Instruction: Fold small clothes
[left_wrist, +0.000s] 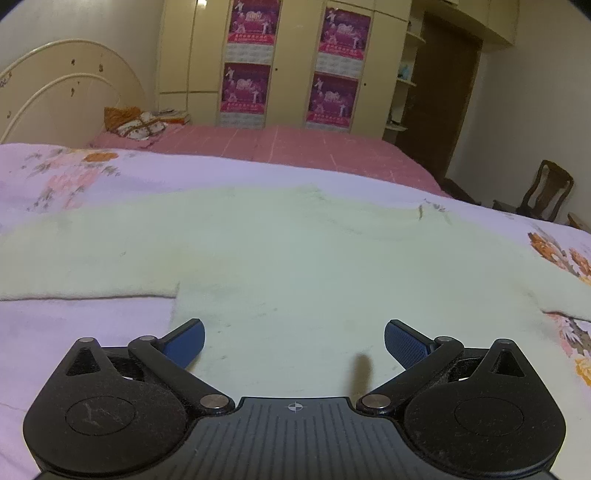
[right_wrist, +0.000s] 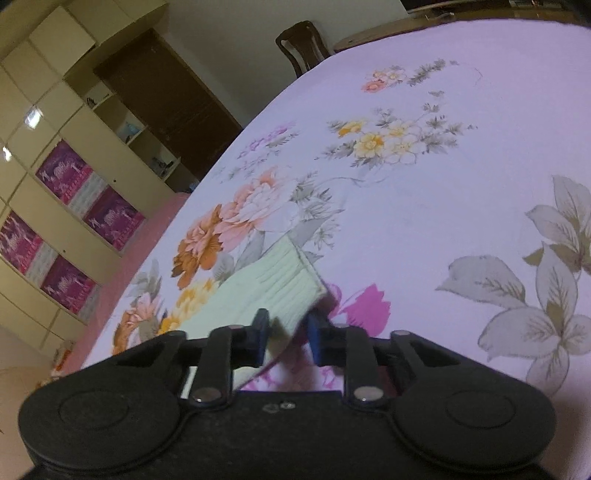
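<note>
A pale cream sweater (left_wrist: 288, 251) lies spread flat on the floral lilac bedsheet (left_wrist: 85, 332), sleeves out to both sides. My left gripper (left_wrist: 294, 341) is open and empty, low over the sweater's lower body near its hem. In the right wrist view, the ribbed cuff of one sleeve (right_wrist: 280, 277) is lifted off the sheet. My right gripper (right_wrist: 286, 338) has its blue fingers narrowly apart around the sleeve's edge; whether the pads pinch the fabric is unclear.
A pink blanket (left_wrist: 280, 144) covers the far part of the bed, with cushions (left_wrist: 136, 123) by the curved headboard (left_wrist: 62, 85). Wardrobes with purple posters (left_wrist: 291, 62) stand behind. A wooden chair (left_wrist: 546, 192) is at the right, also in the right wrist view (right_wrist: 301, 44).
</note>
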